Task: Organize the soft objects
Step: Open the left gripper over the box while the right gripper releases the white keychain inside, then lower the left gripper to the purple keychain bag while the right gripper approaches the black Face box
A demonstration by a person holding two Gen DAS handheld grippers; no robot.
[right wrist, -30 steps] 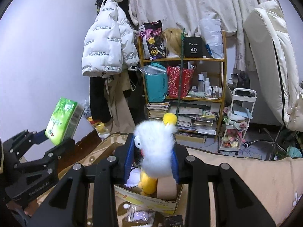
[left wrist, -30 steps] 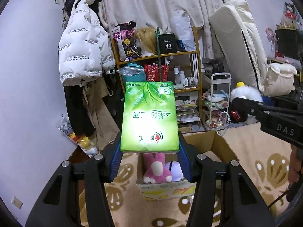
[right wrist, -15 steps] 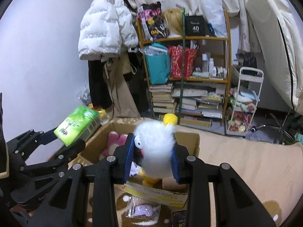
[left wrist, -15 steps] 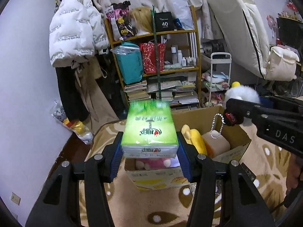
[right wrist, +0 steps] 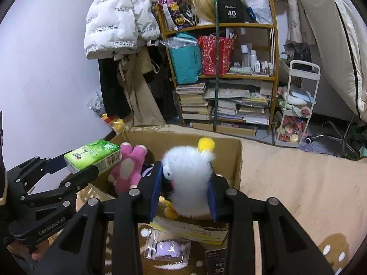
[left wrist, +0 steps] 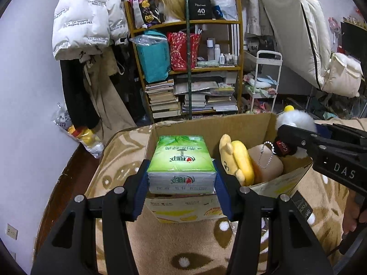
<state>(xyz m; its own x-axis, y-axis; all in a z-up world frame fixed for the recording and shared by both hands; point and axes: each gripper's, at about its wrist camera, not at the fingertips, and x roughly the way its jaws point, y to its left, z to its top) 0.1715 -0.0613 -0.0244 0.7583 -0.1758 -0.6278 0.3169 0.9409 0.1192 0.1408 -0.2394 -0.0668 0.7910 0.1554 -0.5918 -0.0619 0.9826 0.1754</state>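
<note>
Our left hand-held gripper (left wrist: pixel 181 178) has its blue pads pressed against the two sides of a green plastic-wrapped pack of tissues (left wrist: pixel 181 162), jaws partly apart at the pack's width, and we carry the pack above the near left part of an open brown cardboard box (left wrist: pixel 206 123). Our right hand-held gripper (right wrist: pixel 186 186) is nearly closed, squeezing a fluffy white plush toy with a yellow pompom (right wrist: pixel 188 171) between its blue pads, and that toy hangs over the box's near right corner, at the rim. From the left wrist view we see the right gripper's black arm reaching in from the right, with a ball chain and a small dark tag dangling below the toy. Inside the box lie a yellow plush toy (left wrist: pixel 238 160) and, touching it, a tan cushion-like plush (left wrist: pixel 268 162); the right wrist view shows a pink plush toy (right wrist: pixel 129 169) leaning in the box's left part, just beside the tissue pack. The box stands on a beige fleece blanket with brown patterns (right wrist: pixel 298 178). On the blanket just in front of the box lies a small clear bag holding something purple (right wrist: pixel 167 249). Beyond the box stand a wooden shelf unit packed with books and bags (left wrist: pixel 192 68), a white rolling cart (left wrist: pixel 263 80), and a white puffer jacket (left wrist: pixel 80 23) hanging on the wall.
</note>
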